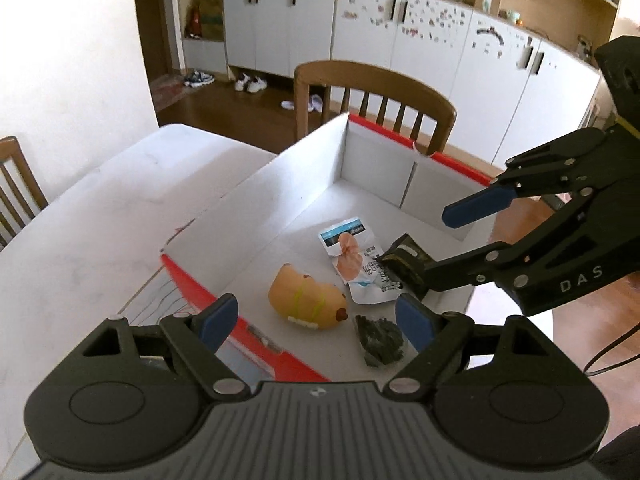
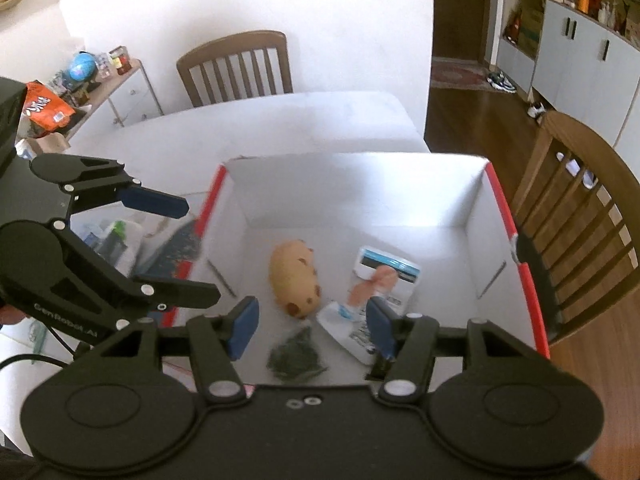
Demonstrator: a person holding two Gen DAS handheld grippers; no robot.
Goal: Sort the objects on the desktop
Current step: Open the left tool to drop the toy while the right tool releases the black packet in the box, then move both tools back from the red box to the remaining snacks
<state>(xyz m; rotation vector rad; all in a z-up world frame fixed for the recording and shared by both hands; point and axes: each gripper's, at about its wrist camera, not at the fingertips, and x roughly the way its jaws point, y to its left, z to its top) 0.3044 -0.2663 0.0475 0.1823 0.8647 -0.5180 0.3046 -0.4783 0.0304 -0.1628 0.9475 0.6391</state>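
Note:
A white cardboard box with red rims [image 1: 304, 184] [image 2: 440, 188] stands on the white table. In it lie a tan bread-shaped toy [image 1: 306, 298] [image 2: 294, 282], a white snack packet with a pink picture [image 1: 354, 260] [image 2: 380, 284] and a small dark green packet [image 1: 378, 340] [image 2: 296, 358]. My left gripper [image 1: 316, 320] [image 2: 188, 248] is open and empty over the box's near-left edge. My right gripper [image 2: 312, 326] [image 1: 424, 236] is open over the box's right side; a small dark object [image 1: 404, 262] sits at its lower finger.
Wooden chairs [image 1: 372, 108] [image 2: 236, 66] [image 2: 580, 208] stand around the table. Packets lie outside the box to its left [image 2: 116, 240]. A side cabinet with clutter [image 2: 80, 88] stands far left. White cupboards [image 1: 440, 52] line the back wall.

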